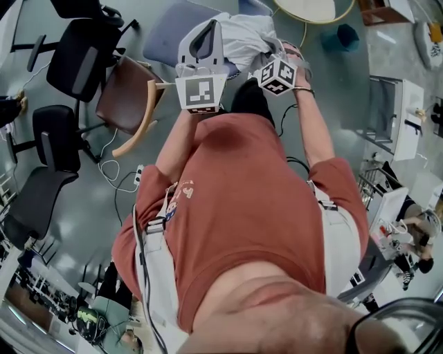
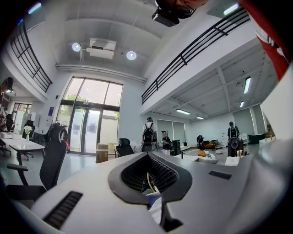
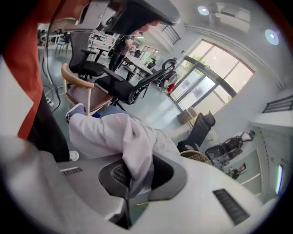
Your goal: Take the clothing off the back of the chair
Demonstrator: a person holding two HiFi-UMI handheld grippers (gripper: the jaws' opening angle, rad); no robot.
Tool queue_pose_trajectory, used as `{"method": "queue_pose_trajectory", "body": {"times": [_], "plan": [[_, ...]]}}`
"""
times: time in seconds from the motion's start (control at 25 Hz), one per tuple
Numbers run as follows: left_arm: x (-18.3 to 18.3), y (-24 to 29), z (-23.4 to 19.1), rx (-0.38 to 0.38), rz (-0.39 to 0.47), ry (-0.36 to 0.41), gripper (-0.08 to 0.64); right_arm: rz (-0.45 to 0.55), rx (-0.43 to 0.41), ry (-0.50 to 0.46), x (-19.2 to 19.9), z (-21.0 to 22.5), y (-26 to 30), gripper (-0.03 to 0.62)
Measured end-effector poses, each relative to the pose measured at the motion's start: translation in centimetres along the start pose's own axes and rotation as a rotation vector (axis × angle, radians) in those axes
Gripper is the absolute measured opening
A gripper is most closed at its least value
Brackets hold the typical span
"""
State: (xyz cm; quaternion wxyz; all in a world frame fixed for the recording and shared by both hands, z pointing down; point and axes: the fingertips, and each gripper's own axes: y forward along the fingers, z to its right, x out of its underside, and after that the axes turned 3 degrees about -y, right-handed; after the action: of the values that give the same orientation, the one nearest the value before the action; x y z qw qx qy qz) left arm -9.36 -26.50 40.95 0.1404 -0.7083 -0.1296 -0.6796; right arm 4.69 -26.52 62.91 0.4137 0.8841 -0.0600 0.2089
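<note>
A pale, whitish garment (image 1: 242,38) lies over the back of a blue-grey chair (image 1: 168,40) in front of the person in the head view. My right gripper (image 1: 275,54) reaches into it from the right. In the right gripper view a fold of the garment (image 3: 114,137) runs down between the jaws of the right gripper (image 3: 137,176), which is shut on the cloth. My left gripper (image 1: 211,24) hovers over the chair, left of the garment, pointing level. In the left gripper view its tips (image 2: 147,157) meet with nothing between them, facing the hall.
A brown chair with wooden arms (image 1: 128,97) stands just left of the blue-grey one. Black office chairs (image 1: 83,55) (image 1: 41,180) and floor cables (image 1: 111,169) lie further left. A round table (image 1: 311,8) is at the top, desks and a seated person (image 1: 415,235) at the right.
</note>
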Motion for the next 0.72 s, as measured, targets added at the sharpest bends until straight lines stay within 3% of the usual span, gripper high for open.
{"method": "queue_pose_trajectory", "body": {"times": [0.24,0.4,0.52,0.72], "plan": [[-0.4,-0.7,0.6,-0.002,0.003,0.006,0.014,0.177,0.069,0.466,-1.4,2.3,-2.6,0.046],[-0.6,-1.0,0.7,-0.003,0.006,0.005,0.014,0.305,0.114,0.7,-2.5,4.7,-4.7,0.046],[-1.0,-1.2,0.9,-0.001,0.016,0.006,0.014,0.378,0.149,0.797,-2.6,6.6,-6.5,0.046],[-2.1,-1.1,0.7,-0.001,0.04,0.011,0.014,0.471,0.216,0.869,-3.6,9.8,-10.0,0.046]]}}
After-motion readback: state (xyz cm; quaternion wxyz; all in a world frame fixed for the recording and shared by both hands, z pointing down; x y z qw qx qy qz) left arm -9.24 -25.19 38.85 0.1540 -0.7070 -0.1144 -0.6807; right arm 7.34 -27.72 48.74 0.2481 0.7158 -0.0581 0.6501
